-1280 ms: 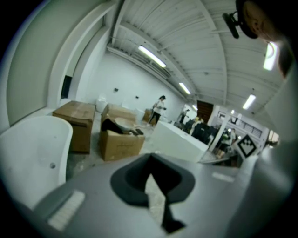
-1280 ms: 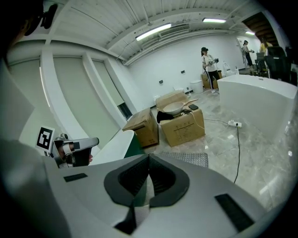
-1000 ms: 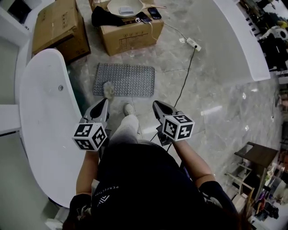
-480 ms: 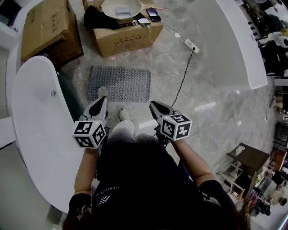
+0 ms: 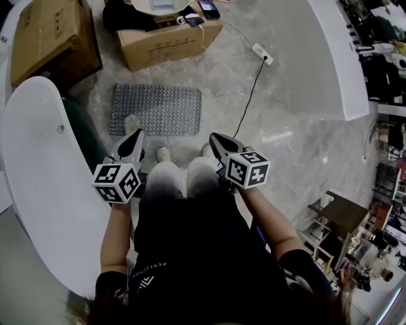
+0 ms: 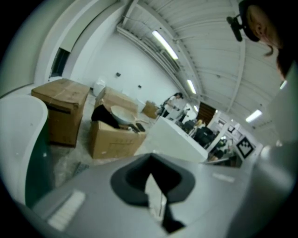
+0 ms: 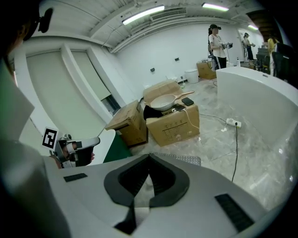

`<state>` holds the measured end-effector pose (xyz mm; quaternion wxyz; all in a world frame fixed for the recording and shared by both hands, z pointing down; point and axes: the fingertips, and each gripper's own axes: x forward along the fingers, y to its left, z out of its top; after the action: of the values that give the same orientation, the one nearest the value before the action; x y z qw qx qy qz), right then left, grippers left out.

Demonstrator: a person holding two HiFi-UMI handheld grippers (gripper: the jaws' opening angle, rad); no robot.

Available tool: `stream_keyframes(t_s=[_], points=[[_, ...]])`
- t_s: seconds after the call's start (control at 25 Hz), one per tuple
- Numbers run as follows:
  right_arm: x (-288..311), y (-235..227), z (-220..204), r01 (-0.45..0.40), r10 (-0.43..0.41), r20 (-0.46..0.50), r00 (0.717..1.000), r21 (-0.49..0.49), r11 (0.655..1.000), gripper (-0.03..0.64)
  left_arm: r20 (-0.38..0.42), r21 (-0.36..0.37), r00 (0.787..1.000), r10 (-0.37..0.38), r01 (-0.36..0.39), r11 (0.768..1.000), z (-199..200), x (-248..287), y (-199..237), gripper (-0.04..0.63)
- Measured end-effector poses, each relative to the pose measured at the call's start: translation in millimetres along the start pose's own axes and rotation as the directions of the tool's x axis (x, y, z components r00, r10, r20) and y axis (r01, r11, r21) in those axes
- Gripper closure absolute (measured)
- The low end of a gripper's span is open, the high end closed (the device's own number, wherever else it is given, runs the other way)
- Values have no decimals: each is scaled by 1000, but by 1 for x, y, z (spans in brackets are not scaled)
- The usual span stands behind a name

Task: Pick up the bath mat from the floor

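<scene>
Left gripper [image 5: 135, 135] and right gripper [image 5: 216, 139] are held out in front of a standing person, seen from above, each with its jaws pressed together and nothing between them. The left gripper view and the right gripper view both show the dark pads meeting at their tips.

The grey bath mat [image 5: 157, 109] lies flat on the pale marbled floor [image 5: 285, 159] just ahead of the person's feet, below both grippers and touched by neither. A small pale object [image 5: 132, 122], too blurred to name, sits on the mat's near left edge. Two pale shoes [image 5: 163, 153] stand on bare floor just short of the mat.

A white, tub-like fixture [image 5: 38, 178] curves along the person's left side, beside the mat's left end. Beyond the mat's far edge sit two cardboard boxes. The nearer box [image 5: 168, 39] carries a black cloth [image 5: 124, 18], a pale pan [image 7: 163, 102] and a phone [image 7: 187, 101]. The second box [image 5: 47, 38] stands to its left.

A white power strip [image 5: 261, 53] lies on the floor to the right of the nearer box, with a black cable [image 5: 250, 105] running from it toward the person. A white curved counter [image 5: 333, 57] sweeps along the right side.

In the right gripper view, a strip of the mat shows just past the jaw tips, and the left gripper appears at the left edge of the view.
</scene>
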<state>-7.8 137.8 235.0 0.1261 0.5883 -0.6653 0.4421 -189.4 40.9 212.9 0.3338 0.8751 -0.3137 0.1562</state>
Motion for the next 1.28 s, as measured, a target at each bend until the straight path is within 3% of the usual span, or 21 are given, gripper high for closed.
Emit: stream_keyframes(t_s=[0.24,0.48,0.84,1.28], points=[[5,-34,5,32,-32,-24,999,-5,999,618,-6,1,998,66,-66,998,-7,15,-5,591],[18,-62,3,-26,19,-101,995,-65,998,618,6,-42,994,105,-104,994,-25,46,-21,591],[35,-127,-8,-95,78,-194,978,-80,992,618,5,7,993,116,-116,993,-58,119,-62,591],[101,-201,-41,-93,63,-263,963,-101,991,594,-150,43,983,109,-104,994,-127,187,-37,591]])
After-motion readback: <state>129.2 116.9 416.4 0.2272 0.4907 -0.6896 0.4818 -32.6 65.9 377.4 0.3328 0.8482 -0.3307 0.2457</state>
